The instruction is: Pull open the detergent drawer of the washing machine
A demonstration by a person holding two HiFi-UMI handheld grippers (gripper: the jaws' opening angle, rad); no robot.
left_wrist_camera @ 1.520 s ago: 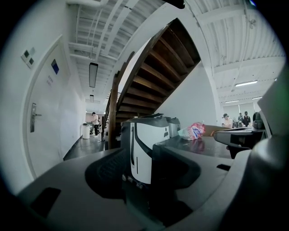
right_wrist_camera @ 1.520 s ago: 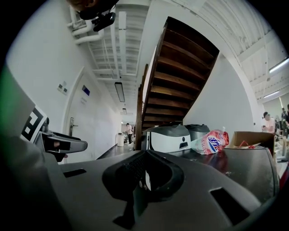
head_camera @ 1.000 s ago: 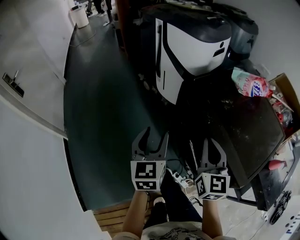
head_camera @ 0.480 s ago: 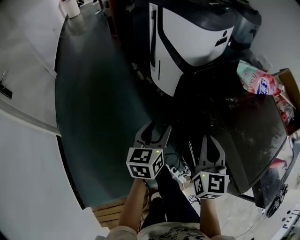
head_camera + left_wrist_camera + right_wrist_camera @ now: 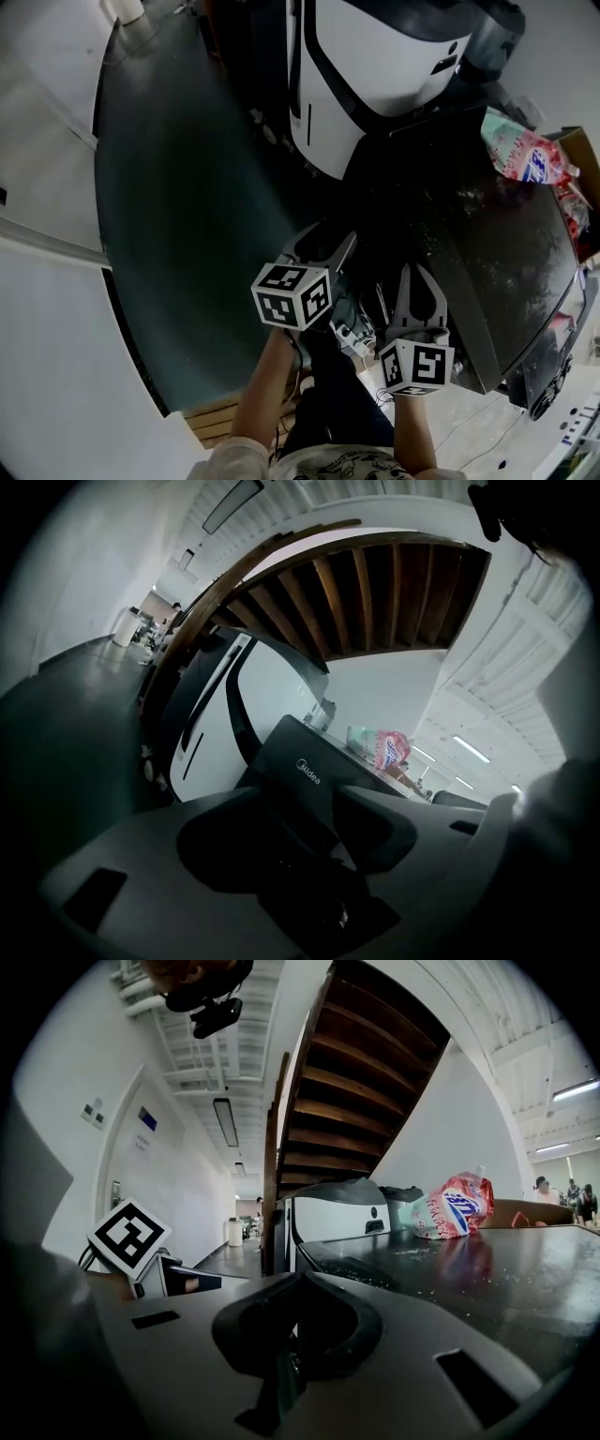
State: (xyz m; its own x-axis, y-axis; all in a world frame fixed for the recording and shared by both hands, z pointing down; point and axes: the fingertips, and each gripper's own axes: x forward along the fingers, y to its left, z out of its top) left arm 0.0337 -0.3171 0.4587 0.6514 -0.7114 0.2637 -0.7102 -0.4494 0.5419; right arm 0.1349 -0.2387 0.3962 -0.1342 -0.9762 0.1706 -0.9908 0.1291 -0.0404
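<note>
A dark washing machine with a glossy top fills the right of the head view. Its front corner with a maker's logo shows between the left jaws. I cannot make out the detergent drawer in any view. My left gripper is open, tilted to the right, its tips close to the machine's dark front with nothing between them. Lower down and beside the machine's front edge, my right gripper is shut and empty. In the right gripper view the machine's top stretches away to the right.
A pink detergent bag lies on the machine's top, next to a cardboard box. A white-and-black appliance stands behind. A power strip with cables lies on the floor between the grippers. A wooden staircase rises overhead.
My left gripper has risen and swung right toward the washing machine's front, tilting as it went. The right gripper has barely moved. The head view has shifted closer to the machine.
</note>
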